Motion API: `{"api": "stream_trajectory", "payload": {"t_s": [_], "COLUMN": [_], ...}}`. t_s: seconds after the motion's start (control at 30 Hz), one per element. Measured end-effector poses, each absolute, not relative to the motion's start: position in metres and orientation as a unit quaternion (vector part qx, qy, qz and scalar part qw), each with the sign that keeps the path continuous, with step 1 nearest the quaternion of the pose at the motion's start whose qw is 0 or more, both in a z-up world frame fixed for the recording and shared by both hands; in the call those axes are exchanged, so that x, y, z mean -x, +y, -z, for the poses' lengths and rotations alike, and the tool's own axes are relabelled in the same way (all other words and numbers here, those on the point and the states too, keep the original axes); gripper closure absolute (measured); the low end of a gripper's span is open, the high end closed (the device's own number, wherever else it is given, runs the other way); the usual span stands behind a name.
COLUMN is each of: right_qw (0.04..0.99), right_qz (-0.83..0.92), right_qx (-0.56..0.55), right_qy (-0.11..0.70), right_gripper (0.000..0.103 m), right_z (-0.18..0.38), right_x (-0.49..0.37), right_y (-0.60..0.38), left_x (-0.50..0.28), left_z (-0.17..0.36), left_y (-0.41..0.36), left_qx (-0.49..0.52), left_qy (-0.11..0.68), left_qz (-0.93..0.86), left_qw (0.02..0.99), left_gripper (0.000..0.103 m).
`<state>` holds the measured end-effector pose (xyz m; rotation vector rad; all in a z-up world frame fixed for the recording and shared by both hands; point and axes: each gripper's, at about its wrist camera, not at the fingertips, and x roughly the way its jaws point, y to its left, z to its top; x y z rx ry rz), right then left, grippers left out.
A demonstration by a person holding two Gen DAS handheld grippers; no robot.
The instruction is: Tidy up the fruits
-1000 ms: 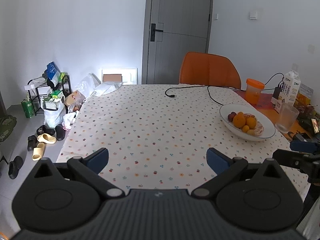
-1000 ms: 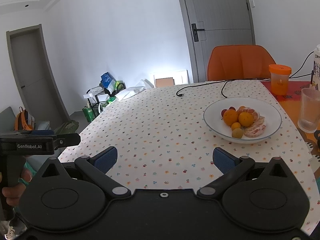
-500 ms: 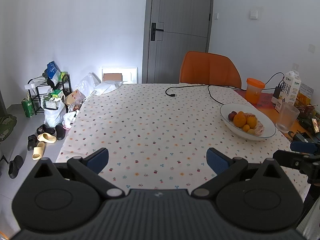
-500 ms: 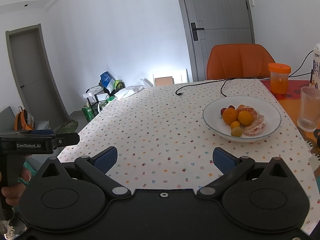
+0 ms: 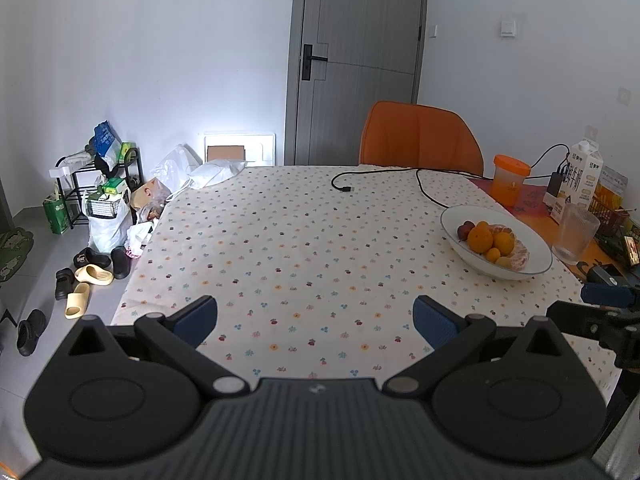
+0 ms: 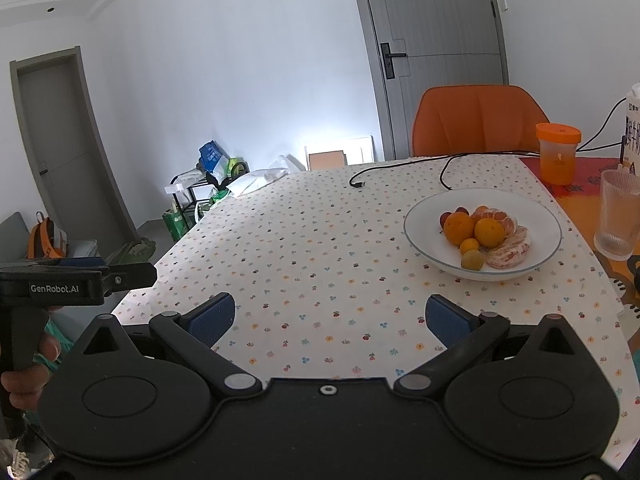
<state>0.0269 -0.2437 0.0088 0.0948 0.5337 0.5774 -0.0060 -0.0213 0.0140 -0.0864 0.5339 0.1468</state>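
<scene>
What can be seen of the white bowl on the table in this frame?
The white bowl is wide and shallow, glossy like ceramic or glass, with a thin dark line along its rim. It sits upright on the dotted tablecloth, on the table's right side, near the ribbed glass but apart from it. Inside lie two oranges, two smaller citrus fruits, peeled tangerine segments and small red fruits at the back. Neither hand-held gripper touches it.
</scene>
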Motion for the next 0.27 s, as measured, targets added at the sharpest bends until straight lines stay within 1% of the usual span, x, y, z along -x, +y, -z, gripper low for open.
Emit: {"api": "stream_trajectory", "payload": {"t_s": [0.27], "right_qw": [0.923], "right_qz": [-0.280], "right_qx": [-0.045], "right_qy": [0.261], "right_gripper": [0.000], "right_z": [-0.0073], "right_x": [-0.0283], "right_y": [-0.2437], "left_x": [0.0060], "left_z": [-0.0109], "left_y": [-0.0195], "left_qx": [0.045], "left_qy": [0.264], "left_qz": [-0.070], "left_qw": [0.961], "left_gripper": [0.000]}}
